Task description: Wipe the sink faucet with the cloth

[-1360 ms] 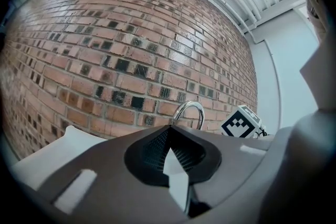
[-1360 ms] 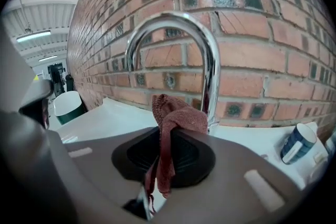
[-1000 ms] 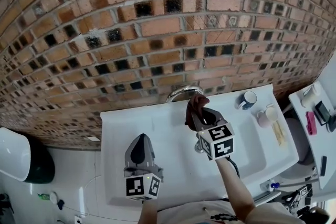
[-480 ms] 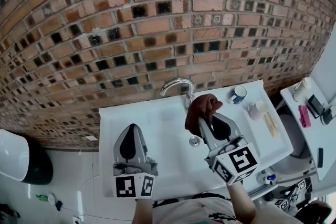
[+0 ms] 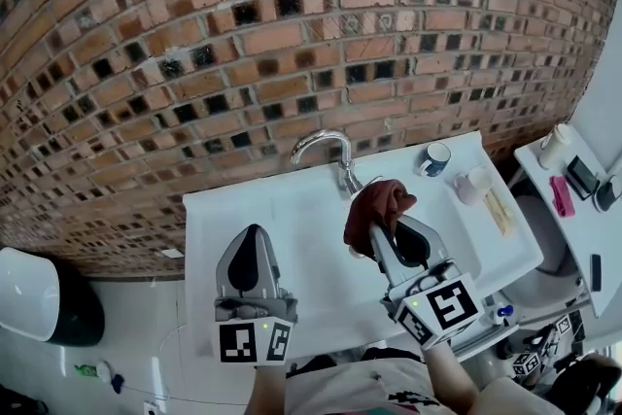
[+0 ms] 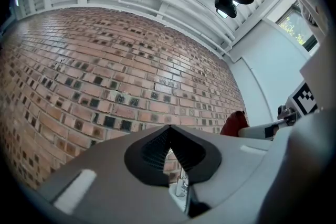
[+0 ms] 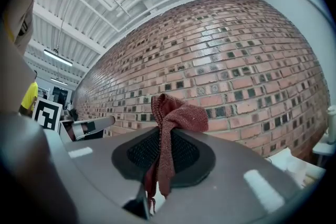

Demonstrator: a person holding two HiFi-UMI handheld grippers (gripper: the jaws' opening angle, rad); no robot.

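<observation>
Cloth (image 5: 379, 206) is pinched in the jaws of the right gripper (image 5: 373, 230), held over the sink (image 5: 292, 209) just before the faucet (image 5: 326, 143). The left gripper (image 5: 252, 238) is held alongside, jaws pressed together on nothing.

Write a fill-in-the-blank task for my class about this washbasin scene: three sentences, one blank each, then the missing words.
1. The cloth pinched in the right gripper is ____ in colour.
2. The left gripper is shut and holds ____.
3. Behind the faucet and the white sink rises a wall of ____.

Missing words: red; nothing; brick.
</observation>
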